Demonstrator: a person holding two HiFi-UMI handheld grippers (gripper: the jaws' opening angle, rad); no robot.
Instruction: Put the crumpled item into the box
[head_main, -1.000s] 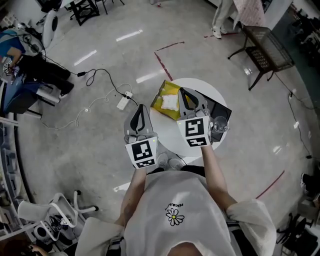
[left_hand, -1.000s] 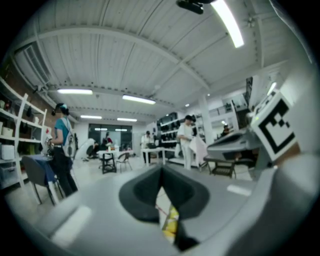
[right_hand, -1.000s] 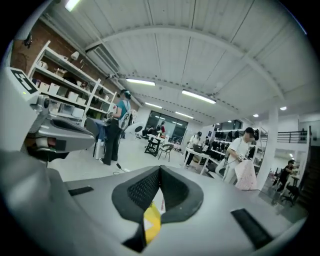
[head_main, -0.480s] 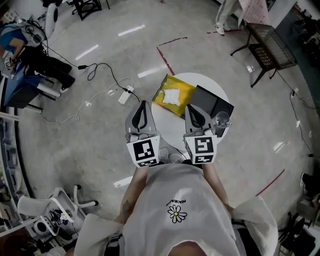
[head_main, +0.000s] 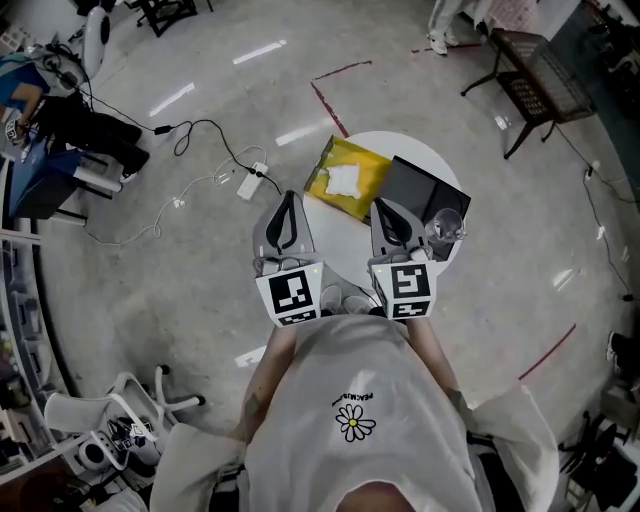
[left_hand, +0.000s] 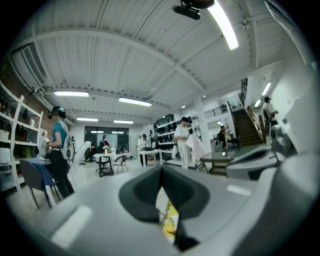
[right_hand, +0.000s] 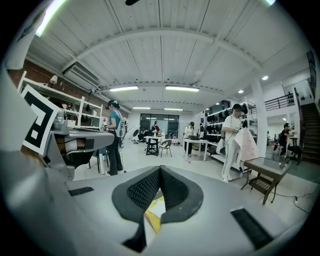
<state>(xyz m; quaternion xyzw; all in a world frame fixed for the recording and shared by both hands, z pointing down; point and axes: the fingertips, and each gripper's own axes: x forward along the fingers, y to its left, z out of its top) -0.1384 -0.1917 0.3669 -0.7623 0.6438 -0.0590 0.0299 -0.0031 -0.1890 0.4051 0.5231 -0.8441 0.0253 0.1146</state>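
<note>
- So, both of my claws are pressed together with nothing in them: the left gripper (head_main: 287, 201) and the right gripper (head_main: 383, 206) each show pads meeting in their own views, with just a sliver of yellow peeking through below.
- The crumpled item (head_main: 343, 181), a white wad, looks like it's already lying inside the yellow box (head_main: 362, 161), which sits at about 11 o'clock on the round table (head_main: 345, 245). I'd call the job basically done.
- What could go wrong: the box seems to hang over the table rim on its far-left side. If I poke the wad or bump the box from 6 o'clock, I reckon the whole thing could slide off onto the floor.
- The wad looks light and sits high in the box, so a careless brush could flick it back out.
- The glass (head_main: 445, 226) is right beside my right claw at about 3 o'clock, next to the black slab (head_main: 418, 188). A sideways swing that way could tip it.
- My left claw hovers at the table's 9 o'clock edge, off the top.
</note>
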